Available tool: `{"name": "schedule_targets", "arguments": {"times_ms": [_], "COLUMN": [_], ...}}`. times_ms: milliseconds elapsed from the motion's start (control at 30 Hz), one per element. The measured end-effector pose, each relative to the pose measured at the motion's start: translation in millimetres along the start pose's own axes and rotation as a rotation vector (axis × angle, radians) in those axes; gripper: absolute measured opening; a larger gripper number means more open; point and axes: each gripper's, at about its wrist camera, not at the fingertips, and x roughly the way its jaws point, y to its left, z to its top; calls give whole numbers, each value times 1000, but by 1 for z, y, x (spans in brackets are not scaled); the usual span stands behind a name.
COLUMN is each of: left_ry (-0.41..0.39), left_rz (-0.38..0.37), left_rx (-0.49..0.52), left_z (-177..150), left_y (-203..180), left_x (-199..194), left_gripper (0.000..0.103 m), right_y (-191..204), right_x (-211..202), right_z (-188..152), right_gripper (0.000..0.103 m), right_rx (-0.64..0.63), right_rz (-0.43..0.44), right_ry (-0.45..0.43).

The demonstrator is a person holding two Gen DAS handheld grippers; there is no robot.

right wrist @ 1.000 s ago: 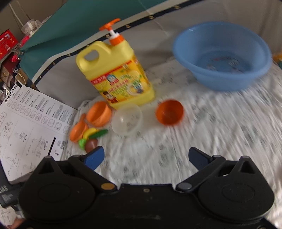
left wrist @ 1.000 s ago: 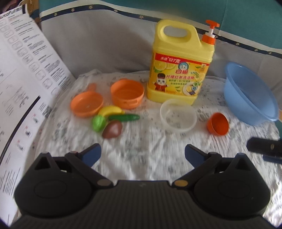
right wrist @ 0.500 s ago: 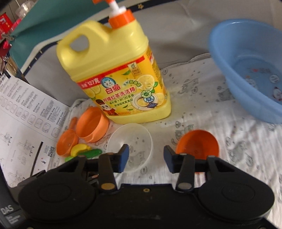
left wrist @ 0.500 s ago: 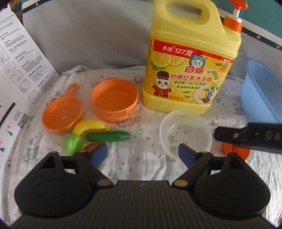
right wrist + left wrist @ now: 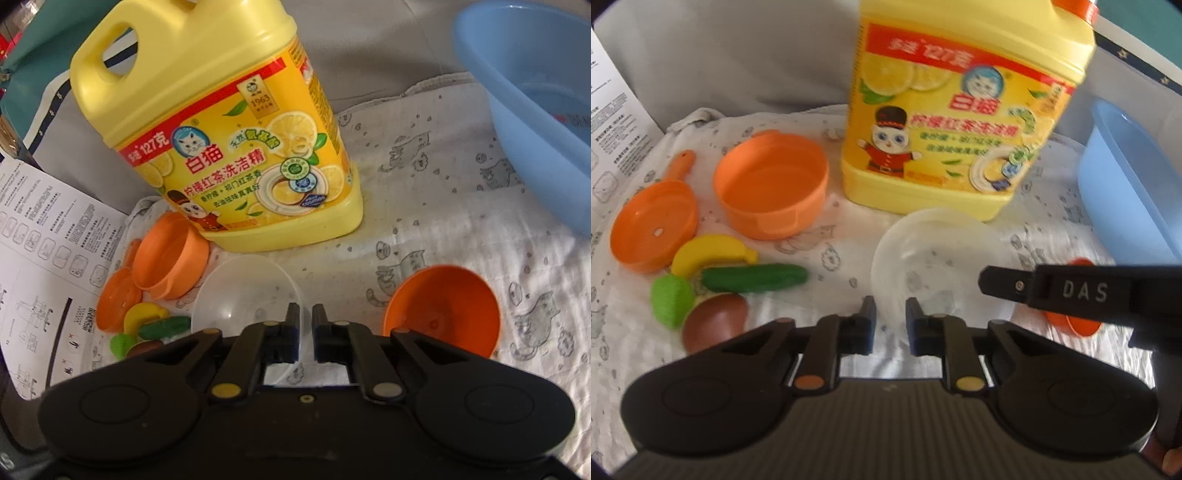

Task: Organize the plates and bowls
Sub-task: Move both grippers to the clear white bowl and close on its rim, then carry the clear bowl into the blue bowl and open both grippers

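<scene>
Bowls sit on a printed cloth (image 5: 443,206). Blue basin (image 5: 535,96) occupies the cloth's right edge; yellow detergent jug (image 5: 229,122) stands at centre rear. Clear bowl (image 5: 240,291) lies just before the jug, orange bowl (image 5: 443,306) to its right. Right gripper (image 5: 303,328), jaws having just closed, pinches the clear bowl's rim. Left gripper (image 5: 889,321), likewise just closed, grips the same bowl's near-left rim.

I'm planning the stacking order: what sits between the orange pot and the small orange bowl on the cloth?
The clear bowl lies between them, as the right wrist view shows.
</scene>
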Motion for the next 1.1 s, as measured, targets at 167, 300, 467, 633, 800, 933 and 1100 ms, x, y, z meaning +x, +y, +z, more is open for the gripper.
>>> {"name": "schedule_targets", "arguments": {"times_ms": [167, 300, 467, 633, 800, 933, 1100], "left_ry": [6, 3, 6, 17, 20, 14, 25], "left_rz": [1, 4, -3, -13, -31, -41, -49], "left_rx": [6, 14, 31, 49, 68, 91, 119], "left_z": [-6, -9, -18, -34, -55, -74, -102], "left_y": [-1, -3, -8, -15, -23, -31, -42], "left_x": [-9, -23, -44, -68, -97, -122, -148], "left_gripper": [16, 16, 16, 16, 16, 17, 18], "right_y": [3, 6, 5, 3, -3, -7, -14], "right_x": [-12, -29, -49, -73, -104, -132, -162], "right_z": [-3, -6, -17, -36, -58, -80, -105], "right_gripper": [7, 7, 7, 7, 7, 7, 7], "right_rx": [3, 0, 13, 21, 34, 50, 47], "right_rz": [2, 8, 14, 15, 27, 34, 35], "right_ry": [2, 2, 3, 5, -1, -14, -12]}}
